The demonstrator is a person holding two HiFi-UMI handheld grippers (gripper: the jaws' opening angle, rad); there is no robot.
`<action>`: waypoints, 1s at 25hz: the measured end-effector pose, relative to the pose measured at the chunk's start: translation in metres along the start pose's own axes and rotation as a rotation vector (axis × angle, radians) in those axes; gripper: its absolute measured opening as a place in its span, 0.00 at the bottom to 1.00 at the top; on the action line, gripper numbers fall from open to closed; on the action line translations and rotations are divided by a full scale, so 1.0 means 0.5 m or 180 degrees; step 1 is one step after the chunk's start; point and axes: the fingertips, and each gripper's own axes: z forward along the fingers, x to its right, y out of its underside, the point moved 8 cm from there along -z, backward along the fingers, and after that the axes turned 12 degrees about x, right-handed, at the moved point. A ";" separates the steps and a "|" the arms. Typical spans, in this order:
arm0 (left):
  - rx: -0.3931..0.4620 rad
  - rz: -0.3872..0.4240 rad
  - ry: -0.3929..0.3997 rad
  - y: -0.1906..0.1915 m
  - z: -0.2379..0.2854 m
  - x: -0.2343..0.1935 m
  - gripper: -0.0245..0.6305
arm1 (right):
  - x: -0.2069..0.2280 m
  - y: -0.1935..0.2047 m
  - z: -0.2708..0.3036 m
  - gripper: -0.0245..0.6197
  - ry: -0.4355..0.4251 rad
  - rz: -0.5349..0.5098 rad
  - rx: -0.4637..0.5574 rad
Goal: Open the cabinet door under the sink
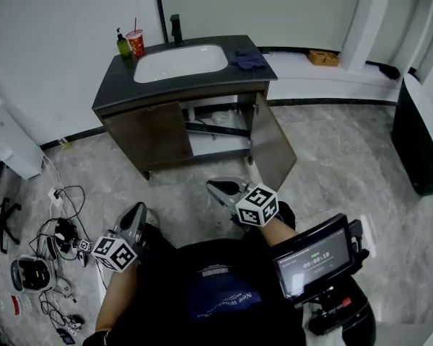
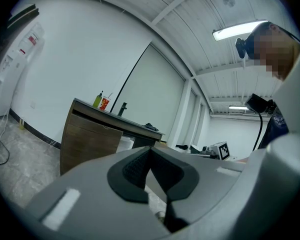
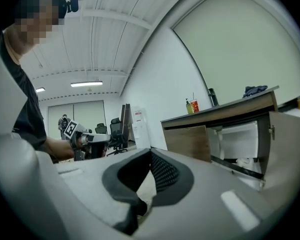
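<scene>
**Cabinet under sink** point(image 1: 195, 132): upper middle of the head view, standing on a grey marbled floor point(image 1: 332, 157).
- Right door point(image 1: 272, 143): open, swung outward toward the camera, showing a pale interior with pipework.
- Left door point(image 1: 150, 135): closed, brown wood grain.
- Dark tabletop point(image 1: 115, 78): holds a white sink basin point(image 1: 180, 62). A black faucet point(image 1: 176, 29) stands behind the basin, a green bottle point(image 1: 123, 45) and a red cup point(image 1: 136, 42) at its left, and a dark blue cloth point(image 1: 249, 58) at its right.

**Left claw** point(image 1: 137, 209): lower left of the frame, clenched, pads together with nothing between them. It is well apart from the cabinet.

**Right claw** point(image 1: 215, 186): lower middle of the frame, clenched and empty. It is near the open door's lower edge but not touching it.

**Other items:**
- Tangled cables point(image 1: 58, 229) on the floor at lower left.
- White appliance point(image 1: 7, 146) at the left edge.
- Lit screen device point(image 1: 314, 258) at lower right.
</scene>
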 end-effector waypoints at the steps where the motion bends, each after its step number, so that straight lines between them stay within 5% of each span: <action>1: -0.0004 0.0000 0.0016 0.000 0.006 0.002 0.04 | 0.004 -0.003 -0.002 0.04 0.0020 -0.0001 0.0009; 25: 0.0024 -0.0035 0.0025 0.005 -0.001 0.010 0.04 | 0.022 -0.006 -0.018 0.04 0.0140 0.0103 0.0035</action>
